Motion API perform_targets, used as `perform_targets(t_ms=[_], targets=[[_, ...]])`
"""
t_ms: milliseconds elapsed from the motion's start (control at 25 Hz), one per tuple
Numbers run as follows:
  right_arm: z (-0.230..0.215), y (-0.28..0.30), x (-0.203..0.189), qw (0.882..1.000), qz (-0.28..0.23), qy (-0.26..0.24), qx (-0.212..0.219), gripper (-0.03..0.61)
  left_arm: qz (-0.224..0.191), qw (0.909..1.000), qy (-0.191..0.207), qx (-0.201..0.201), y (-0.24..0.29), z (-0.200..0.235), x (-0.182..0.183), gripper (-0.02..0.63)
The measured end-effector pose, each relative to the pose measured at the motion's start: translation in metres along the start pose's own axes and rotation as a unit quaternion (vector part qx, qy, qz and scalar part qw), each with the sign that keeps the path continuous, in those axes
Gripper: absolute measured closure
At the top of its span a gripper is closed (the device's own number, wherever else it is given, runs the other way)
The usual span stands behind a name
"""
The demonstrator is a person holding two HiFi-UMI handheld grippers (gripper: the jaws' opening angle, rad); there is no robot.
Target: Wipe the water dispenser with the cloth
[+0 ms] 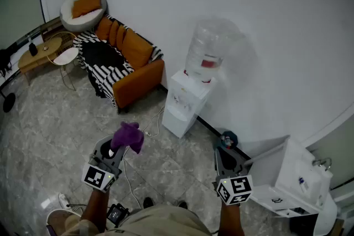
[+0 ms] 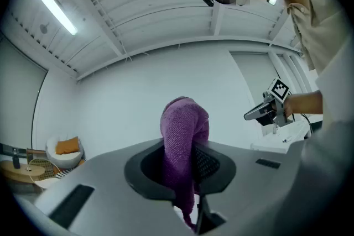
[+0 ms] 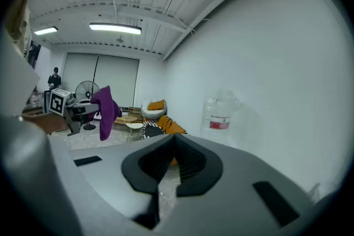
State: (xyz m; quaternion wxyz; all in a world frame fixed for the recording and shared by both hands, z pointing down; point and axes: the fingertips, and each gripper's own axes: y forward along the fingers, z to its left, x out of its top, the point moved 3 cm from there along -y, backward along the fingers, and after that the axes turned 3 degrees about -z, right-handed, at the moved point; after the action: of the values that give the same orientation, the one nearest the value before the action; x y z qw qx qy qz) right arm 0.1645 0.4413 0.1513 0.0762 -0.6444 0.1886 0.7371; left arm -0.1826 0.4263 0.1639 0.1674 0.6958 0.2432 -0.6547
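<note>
White wall [image 1: 276, 19]; grey marble floor [image 1: 50, 119]; orange sofa [image 1: 135, 63]; ceiling striplights [image 3: 115, 27].

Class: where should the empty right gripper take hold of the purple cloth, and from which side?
Probably the free bunch of the purple cloth beyond the jaws of the left gripper, coming from the right: that end sticks out clear, while the rest is clamped.

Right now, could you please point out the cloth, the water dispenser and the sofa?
cloth [image 1: 128, 136]: head view, bunched top.
water dispenser [image 1: 182, 102]: head view, cabinet front.
sofa [image 1: 142, 81]: head view, orange side.
</note>
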Motion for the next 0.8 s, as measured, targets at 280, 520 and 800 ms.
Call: perform_targets(t_ms=[280,520,800], targets=[[0.003,0.010,-0.004,1.000,0.005,0.003,-0.007,0.555,-0.032,0.9995,0.003,0.001,0.012,0.013,0.002,0.545],[0.011,0.015,-0.002,1.000,-0.002,0.013,-0.017,0.554,-0.045,0.9989,-0.001,-0.015,0.019,0.024,-0.003,0.545],[0.010,0.019,-0.006,0.999,-0.003,0.038,-0.022,0.551,-0.042,0.9988,-0.012,-0.023,0.030,0.031,-0.013,0.545]])
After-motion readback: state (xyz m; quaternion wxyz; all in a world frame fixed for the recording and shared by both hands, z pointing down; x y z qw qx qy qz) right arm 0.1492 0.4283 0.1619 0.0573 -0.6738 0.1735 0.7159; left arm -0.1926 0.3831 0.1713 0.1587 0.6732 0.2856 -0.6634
